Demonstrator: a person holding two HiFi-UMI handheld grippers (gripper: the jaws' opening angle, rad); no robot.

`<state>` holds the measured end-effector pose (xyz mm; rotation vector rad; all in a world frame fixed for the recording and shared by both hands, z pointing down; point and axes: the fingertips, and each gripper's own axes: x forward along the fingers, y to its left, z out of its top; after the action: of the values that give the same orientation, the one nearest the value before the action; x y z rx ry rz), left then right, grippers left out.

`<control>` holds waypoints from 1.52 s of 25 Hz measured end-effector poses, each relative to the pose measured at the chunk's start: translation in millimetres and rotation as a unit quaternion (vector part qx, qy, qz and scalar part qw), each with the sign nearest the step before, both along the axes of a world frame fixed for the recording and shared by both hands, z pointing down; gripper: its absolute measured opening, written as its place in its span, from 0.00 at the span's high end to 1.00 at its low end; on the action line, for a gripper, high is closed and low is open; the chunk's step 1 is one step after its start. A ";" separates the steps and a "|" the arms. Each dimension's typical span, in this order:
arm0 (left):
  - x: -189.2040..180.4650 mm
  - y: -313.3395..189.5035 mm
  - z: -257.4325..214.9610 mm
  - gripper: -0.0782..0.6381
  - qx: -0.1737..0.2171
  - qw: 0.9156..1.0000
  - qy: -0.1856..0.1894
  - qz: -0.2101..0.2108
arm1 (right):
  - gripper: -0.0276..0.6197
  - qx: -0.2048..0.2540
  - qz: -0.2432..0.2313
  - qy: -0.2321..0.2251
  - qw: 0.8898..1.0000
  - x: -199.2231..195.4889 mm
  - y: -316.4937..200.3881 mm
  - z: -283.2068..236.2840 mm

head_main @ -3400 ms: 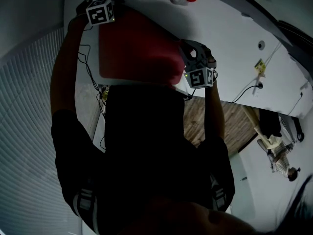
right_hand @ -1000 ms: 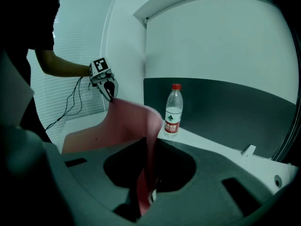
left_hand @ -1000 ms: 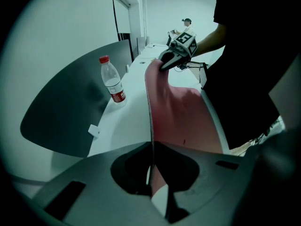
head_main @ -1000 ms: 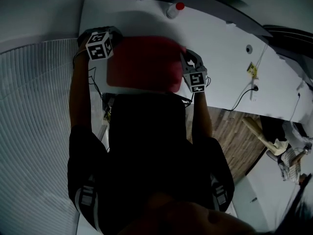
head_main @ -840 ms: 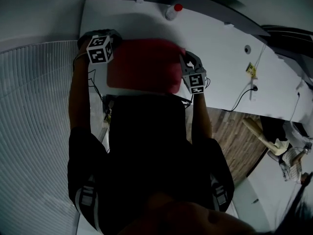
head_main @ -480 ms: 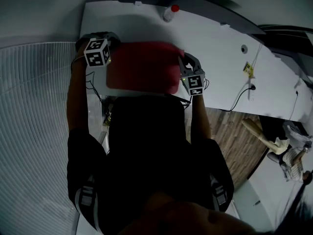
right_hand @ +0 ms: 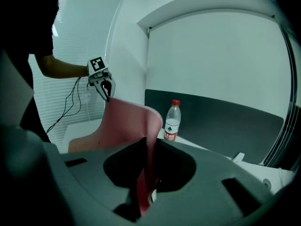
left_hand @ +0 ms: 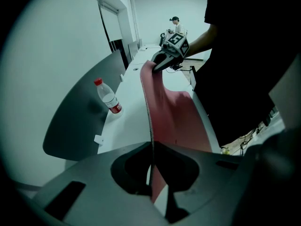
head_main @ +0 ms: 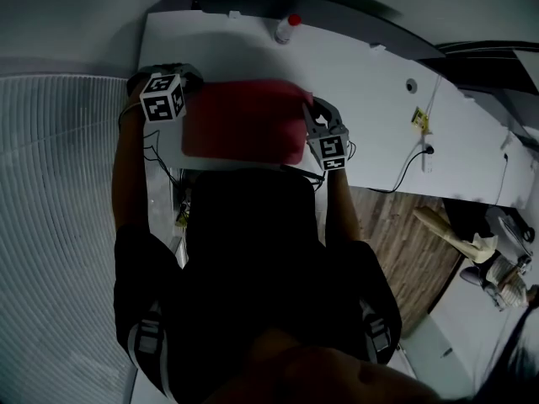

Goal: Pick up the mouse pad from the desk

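Note:
The red mouse pad [head_main: 244,120] hangs above the white desk [head_main: 370,99], stretched between both grippers. My left gripper [head_main: 190,95] is shut on the pad's left edge, and my right gripper [head_main: 309,114] is shut on its right edge. In the left gripper view the mouse pad [left_hand: 170,112] runs edge-on from my left gripper [left_hand: 151,173] to the right gripper [left_hand: 163,61] far off. In the right gripper view the mouse pad [right_hand: 124,121] curves from my right gripper [right_hand: 146,182] up to the left gripper [right_hand: 106,89].
A clear water bottle [head_main: 286,28] with a red cap stands at the desk's back, in front of a dark partition panel [left_hand: 75,121]. Cables [head_main: 413,162] trail over the desk's right part. Wooden floor [head_main: 387,234] lies right of the person's body.
Both grippers have risen a little with the mouse pad still held between them. The pad has lifted further off the desk.

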<state>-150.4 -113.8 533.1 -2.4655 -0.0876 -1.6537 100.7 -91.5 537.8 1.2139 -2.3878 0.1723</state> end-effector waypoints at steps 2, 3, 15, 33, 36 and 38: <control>-0.2 3.8 -6.5 0.87 0.002 1.000 0.001 0.002 | 0.90 0.003 0.001 0.000 1.000 0.4 3.0 -5.1; -0.5 5.8 -9.6 0.87 0.001 1.000 0.002 0.003 | 0.90 0.004 0.001 0.000 1.000 0.5 4.6 -7.7; 0.4 12.9 -38.5 0.87 0.011 1.000 0.011 0.022 | 0.90 0.025 0.010 0.000 1.000 2.7 6.1 -34.3; 13.6 4.6 -96.1 0.87 0.041 0.998 0.014 0.037 | 0.90 0.065 0.040 -0.024 0.997 18.1 -4.4 -92.9; 17.7 0.8 -102.0 0.87 0.047 0.998 0.013 0.042 | 0.90 0.066 0.045 -0.027 0.996 22.3 -7.0 -97.4; 19.6 -0.2 -106.9 0.87 0.049 0.998 0.014 0.045 | 0.90 0.067 0.047 -0.031 0.996 24.1 -7.0 -101.2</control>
<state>-130.8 -114.0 426.3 -2.3751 -0.1099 -1.5499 124.7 -98.4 436.6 1.4038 -2.4292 0.0804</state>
